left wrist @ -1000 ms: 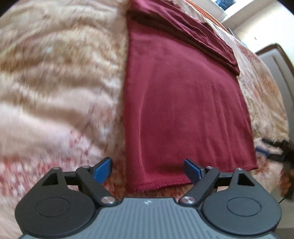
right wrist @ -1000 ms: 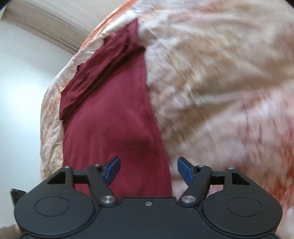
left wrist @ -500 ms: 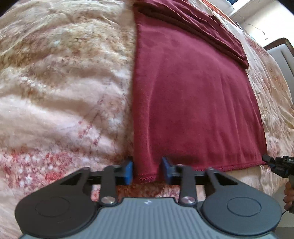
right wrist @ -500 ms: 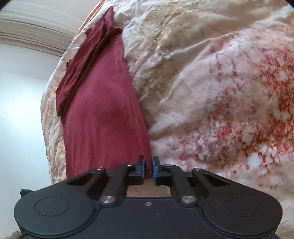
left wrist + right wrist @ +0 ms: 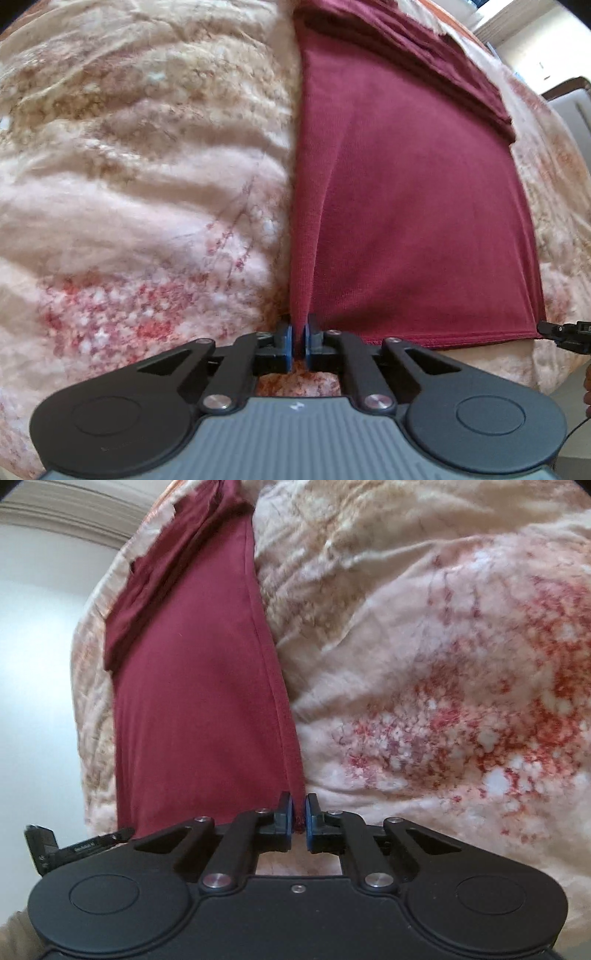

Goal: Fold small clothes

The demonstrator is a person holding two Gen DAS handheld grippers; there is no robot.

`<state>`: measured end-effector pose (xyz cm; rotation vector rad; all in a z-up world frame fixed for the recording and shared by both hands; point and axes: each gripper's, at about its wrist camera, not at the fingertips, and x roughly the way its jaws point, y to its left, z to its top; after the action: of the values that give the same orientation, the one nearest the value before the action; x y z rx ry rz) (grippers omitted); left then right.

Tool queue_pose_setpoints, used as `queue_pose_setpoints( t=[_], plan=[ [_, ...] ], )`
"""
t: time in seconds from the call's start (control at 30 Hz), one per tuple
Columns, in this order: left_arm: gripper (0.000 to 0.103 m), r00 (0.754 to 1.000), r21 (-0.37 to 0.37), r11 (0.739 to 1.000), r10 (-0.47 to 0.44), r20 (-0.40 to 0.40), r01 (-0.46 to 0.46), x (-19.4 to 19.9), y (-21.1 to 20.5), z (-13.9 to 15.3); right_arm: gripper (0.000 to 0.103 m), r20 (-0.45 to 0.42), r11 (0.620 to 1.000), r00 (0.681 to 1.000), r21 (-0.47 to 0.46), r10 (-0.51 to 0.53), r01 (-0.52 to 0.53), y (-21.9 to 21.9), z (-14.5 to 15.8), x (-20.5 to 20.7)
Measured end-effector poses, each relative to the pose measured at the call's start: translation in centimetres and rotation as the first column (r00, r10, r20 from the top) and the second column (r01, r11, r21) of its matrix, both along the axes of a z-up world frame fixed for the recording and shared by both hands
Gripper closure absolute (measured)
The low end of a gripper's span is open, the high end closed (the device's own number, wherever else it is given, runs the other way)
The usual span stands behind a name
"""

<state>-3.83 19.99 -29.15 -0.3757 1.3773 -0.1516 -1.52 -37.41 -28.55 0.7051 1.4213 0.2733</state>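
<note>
A floral bed cover fills both views, a soft, broad surface for folding. On it the maroon garment lies spread flat, running from bottom centre to the top of each frame, its far end already doubled over. The left gripper and right gripper each sit at a near corner of the hem, at lower centre of their views. Both pairs of fingers are pinched nearly closed on the cloth, probably to carry that hem up and over together.

A bed with a cream, red-flecked cover carries a maroon garment lying mostly flat.
</note>
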Motion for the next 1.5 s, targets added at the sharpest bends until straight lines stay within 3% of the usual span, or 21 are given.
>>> queue_pose_setpoints(
  t=[0.13,0.27,0.37,0.57,0.67,0.73,0.77,0.83,0.87,0.9,0.97,1.03,1.13,1.2,1.3,1.37,1.5],
  plan=[
    [0.097,1.000,-0.058,0.998,0.004,0.018,-0.003,0.3,0.9,1.3,0.096,0.035,0.999,0.999,0.041,-0.007,0.006,-0.3,2.2,0.1],
    [0.096,0.992,-0.191,0.979,0.095,0.083,-0.078,2.0,4.1,3.8,0.095,0.104,0.986,0.987,0.130,-0.121,0.107,-1.7,5.4,1.7],
    [0.096,0.980,-0.249,0.958,0.173,0.097,-0.144,5.4,6.2,3.7,0.095,0.122,0.971,0.974,0.168,-0.190,0.169,-1.8,6.3,4.6],
    [0.096,0.958,-0.211,0.949,0.260,0.116,-0.232,13.7,5.6,2.0,0.091,0.095,0.953,0.957,0.158,-0.274,0.257,0.1,3.5,11.9],
    [0.096,0.944,-0.189,0.937,0.315,0.102,-0.292,15.8,5.3,0.8,0.090,0.088,0.958,0.961,0.146,-0.261,0.247,1.4,1.0,14.9],
    [0.095,0.944,-0.132,0.944,0.315,0.101,-0.301,16.6,5.1,0.4,0.090,0.099,0.966,0.966,0.123,-0.239,0.226,1.9,-0.3,16.3],
    [0.094,0.945,-0.108,0.948,0.310,0.103,-0.300,16.7,4.9,0.2,0.086,0.103,0.966,0.965,0.126,-0.239,0.226,2.0,-0.7,16.6],
    [0.082,0.954,-0.072,0.960,0.277,0.115,-0.270,16.7,4.8,0.6,0.062,0.104,0.965,0.964,0.120,-0.245,0.233,1.6,-0.9,17.2],
    [0.071,0.965,-0.042,0.973,0.230,0.128,-0.226,16.4,4.5,0.9,0.045,0.109,0.968,0.966,0.117,-0.234,0.221,1.3,-0.8,17.4],
    [0.067,0.974,-0.014,0.984,0.179,0.140,-0.178,16.2,4.4,1.2,0.038,0.134,0.973,0.968,0.124,-0.210,0.194,1.1,-0.3,17.5],
    [0.067,0.986,0.031,0.998,0.057,0.155,-0.062,15.2,3.8,1.9,0.037,0.212,0.987,0.967,0.106,-0.140,0.120,0.5,1.1,17.5],
    [0.067,0.985,0.017,0.999,-0.034,0.170,0.032,14.5,3.0,2.1,0.033,0.292,0.997,0.955,0.065,-0.056,0.038,0.1,2.4,17.5],
    [0.067,0.973,-0.007,0.990,-0.136,0.186,0.140,13.6,2.0,2.0,0.030,0.390,0.990,0.911,-0.019,0.136,-0.139,0.5,3.6,17.6],
    [0.067,0.969,-0.016,0.985,-0.166,0.183,0.172,13.5,1.7,1.6,0.030,0.418,0.956,0.860,-0.117,0.293,-0.269,1.6,3.9,17.6],
    [0.067,0.967,-0.044,0.981,-0.178,0.185,0.189,13.6,1.5,1.5,0.031,0.411,0.854,0.749,-0.239,0.520,-0.462,3.6,3.5,17.9],
    [0.067,0.962,-0.054,0.976,-0.197,0.188,0.211,13.7,1.4,1.8,0.034,0.420,0.807,0.693,-0.218,0.586,-0.549,4.5,3.1,17.8],
    [0.066,0.951,-0.042,0.965,-0.245,0.191,0.257,14.4,1.8,2.6,0.037,0.441,0.682,0.538,-0.289,0.718,-0.672,7.0,3.0,18.0]
  ],
)
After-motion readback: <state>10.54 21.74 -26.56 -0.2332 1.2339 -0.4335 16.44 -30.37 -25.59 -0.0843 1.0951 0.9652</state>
